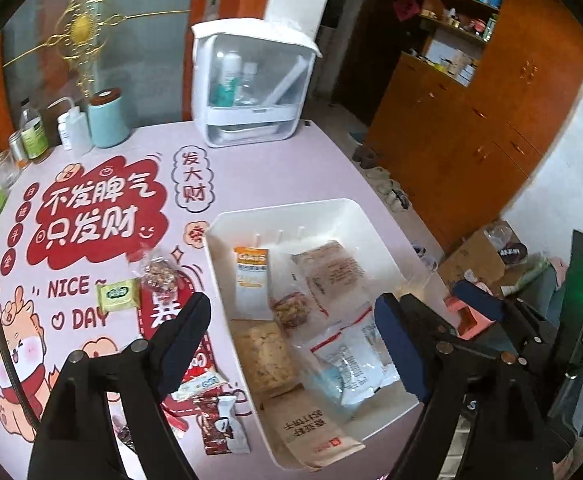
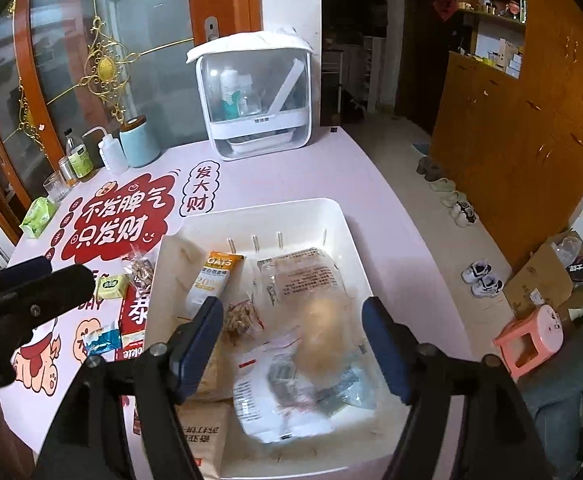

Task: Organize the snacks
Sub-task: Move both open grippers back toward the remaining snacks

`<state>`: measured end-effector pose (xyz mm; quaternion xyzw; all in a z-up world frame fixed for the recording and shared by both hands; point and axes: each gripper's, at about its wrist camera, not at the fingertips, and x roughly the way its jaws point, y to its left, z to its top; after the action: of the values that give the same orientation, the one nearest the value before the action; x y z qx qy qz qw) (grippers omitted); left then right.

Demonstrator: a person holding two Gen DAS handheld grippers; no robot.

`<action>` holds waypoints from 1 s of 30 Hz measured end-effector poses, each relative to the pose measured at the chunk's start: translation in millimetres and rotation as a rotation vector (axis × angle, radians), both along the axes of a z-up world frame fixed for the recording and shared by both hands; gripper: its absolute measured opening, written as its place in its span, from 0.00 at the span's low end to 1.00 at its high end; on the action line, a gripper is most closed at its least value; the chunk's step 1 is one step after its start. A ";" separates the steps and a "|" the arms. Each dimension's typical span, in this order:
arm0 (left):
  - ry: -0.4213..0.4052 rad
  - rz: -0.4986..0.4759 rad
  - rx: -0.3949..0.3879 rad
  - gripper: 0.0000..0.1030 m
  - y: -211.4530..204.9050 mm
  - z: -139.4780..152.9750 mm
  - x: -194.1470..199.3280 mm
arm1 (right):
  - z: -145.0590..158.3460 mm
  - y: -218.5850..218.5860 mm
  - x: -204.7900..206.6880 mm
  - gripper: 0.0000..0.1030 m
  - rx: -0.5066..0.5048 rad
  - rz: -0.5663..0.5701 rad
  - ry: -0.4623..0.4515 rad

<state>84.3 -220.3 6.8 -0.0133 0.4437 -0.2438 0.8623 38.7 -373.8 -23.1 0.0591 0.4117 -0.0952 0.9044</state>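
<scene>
The left claw (image 1: 291,344) and right claw (image 2: 293,344) are both hanging wide and empty over the white bin (image 2: 333,216), already holding several snack packets; the green packet (image 1: 117,295) and others are waiting on the tabletop (image 1: 275,172).

The brown paper bag (image 2: 205,436) runs off the bottom edge, the clear bread bag (image 2: 315,312) is smeared by blur, and shelf items (image 1: 467,16) are too small to identify.
</scene>
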 end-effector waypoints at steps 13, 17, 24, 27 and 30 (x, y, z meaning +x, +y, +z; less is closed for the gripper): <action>0.058 0.162 0.087 0.82 60.8 -27.6 5.0 | 1.6 4.6 1.9 0.71 0.045 0.035 -0.017; 0.075 0.206 0.097 0.82 81.8 -32.3 2.3 | 1.8 11.3 0.8 0.71 0.041 0.046 -0.022; 0.059 0.245 0.130 0.82 108.6 -28.1 -4.5 | 1.8 25.2 -3.3 0.71 0.039 0.049 -0.023; 0.041 0.249 0.148 0.82 117.8 -23.9 -9.2 | 1.1 35.0 -3.5 0.71 0.046 0.056 -0.020; 0.019 0.251 0.172 0.82 130.2 -19.3 -14.4 | 1.2 48.6 -3.5 0.71 0.044 0.074 -0.022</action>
<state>70.0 -90.1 -12.6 0.0027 0.4660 -0.0950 0.8796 35.2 -325.2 -21.9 0.0650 0.4057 -0.0520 0.9102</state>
